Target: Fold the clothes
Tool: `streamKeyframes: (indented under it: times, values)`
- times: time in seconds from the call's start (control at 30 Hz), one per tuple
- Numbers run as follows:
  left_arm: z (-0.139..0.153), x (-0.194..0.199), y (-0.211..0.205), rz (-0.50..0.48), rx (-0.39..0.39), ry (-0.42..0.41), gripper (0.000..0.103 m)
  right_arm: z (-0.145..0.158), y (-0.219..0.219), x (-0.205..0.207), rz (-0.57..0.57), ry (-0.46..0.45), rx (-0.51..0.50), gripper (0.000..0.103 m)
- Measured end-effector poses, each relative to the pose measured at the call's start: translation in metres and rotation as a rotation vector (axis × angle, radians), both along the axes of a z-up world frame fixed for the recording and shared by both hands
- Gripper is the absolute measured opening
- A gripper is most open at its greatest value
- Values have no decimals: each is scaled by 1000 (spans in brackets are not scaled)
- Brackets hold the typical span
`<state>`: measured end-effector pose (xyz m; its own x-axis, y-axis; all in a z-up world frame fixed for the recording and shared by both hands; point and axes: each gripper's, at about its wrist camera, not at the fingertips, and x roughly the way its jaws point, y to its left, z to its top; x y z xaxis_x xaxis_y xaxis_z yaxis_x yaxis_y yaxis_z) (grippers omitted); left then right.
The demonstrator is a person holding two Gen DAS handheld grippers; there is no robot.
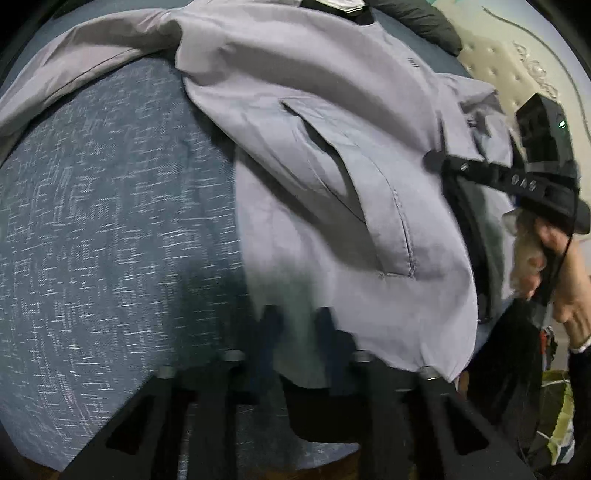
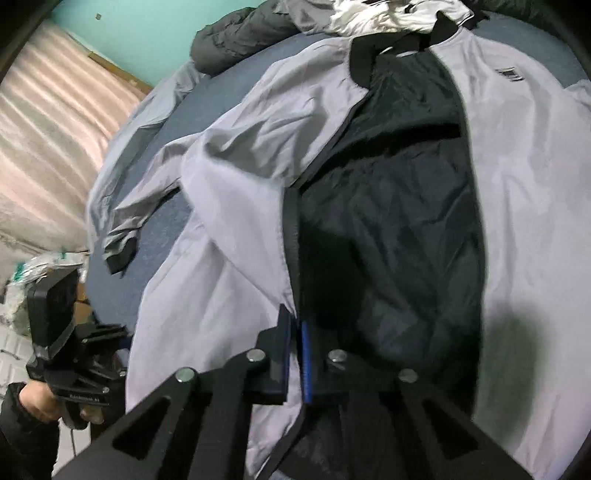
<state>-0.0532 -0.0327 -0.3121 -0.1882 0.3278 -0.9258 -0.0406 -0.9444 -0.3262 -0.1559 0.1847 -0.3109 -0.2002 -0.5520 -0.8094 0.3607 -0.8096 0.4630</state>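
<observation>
Now we have the pale lilac-grey zip jacket with black quilted lining [image 2: 236,206] lying open on the blue woven bedspread [image 1: 92,229], our left gripper [image 1: 295,317] clamped on its hem at six o'clock and our right gripper [image 2: 294,354] pinching the front zipper edge, also six o'clock. We judge it the first fold: next, carry that front panel across the lining toward three o'clock. Teal wall [image 2: 147,29] at eleven, more clothes [image 2: 236,33] at twelve.
</observation>
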Motion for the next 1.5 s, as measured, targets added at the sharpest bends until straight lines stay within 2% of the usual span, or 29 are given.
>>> streamKeyframes:
  times: [0.1, 0.27, 0.33, 0.37, 0.4, 0.5, 0.53, 0.63, 0.7, 0.73, 0.87, 0.93, 1.0, 1.07, 1.17, 1.23, 1.5]
  values:
    - [-2, 0, -2, -2, -15, -7, 5, -3, 4, -7, -44, 7, 43, 3]
    - [14, 2, -13, 13, -7, -9, 5, -15, -6, -11, -1, -17, 123, 4]
    - [25, 2, -21, 31, -1, 5, 7, -16, -6, -11, 14, -28, 121, 8]
    - [34, 1, -26, 40, -2, 19, 13, -14, -3, -12, 9, -36, 99, 8]
    - [42, 0, -31, 50, -4, 34, 22, -8, 4, -14, 1, -34, 65, 8]
    - [67, -17, -39, 64, -26, 86, 34, 14, 29, -20, -7, 5, 13, 24]
    - [73, -23, -39, 71, -33, 102, 35, 21, 37, -22, -10, 19, -3, 30]
    - [91, -45, -43, 75, -18, 151, 38, 44, 60, -35, -34, 58, -28, 31]
    - [94, -76, -32, 70, -12, 181, 46, 59, 78, -44, -47, 80, -73, 32]
    - [96, -89, -28, 64, -15, 191, 47, 66, 85, -48, -47, 89, -83, 35]
    - [99, -138, -20, 58, -32, 218, 48, 81, 107, -73, -80, 129, -12, 45]
    - [99, -167, -15, 47, -49, 235, 49, 82, 121, -87, -119, 128, 6, 45]
    - [100, -194, -12, 37, -63, 251, 49, 80, 135, -107, -161, 129, 18, 46]
    - [98, -223, -7, 23, -97, 272, 52, 77, 141, -129, -185, 132, 34, 52]
    - [96, -262, -2, -17, -167, 296, 56, 70, 143, -158, -192, 138, 59, 52]
    - [89, -286, 2, -33, -185, 294, 56, 65, 144, -178, -185, 146, 88, 52]
    - [63, -355, 2, -79, -277, 307, 58, 42, 151, -256, -179, 168, 170, 52]
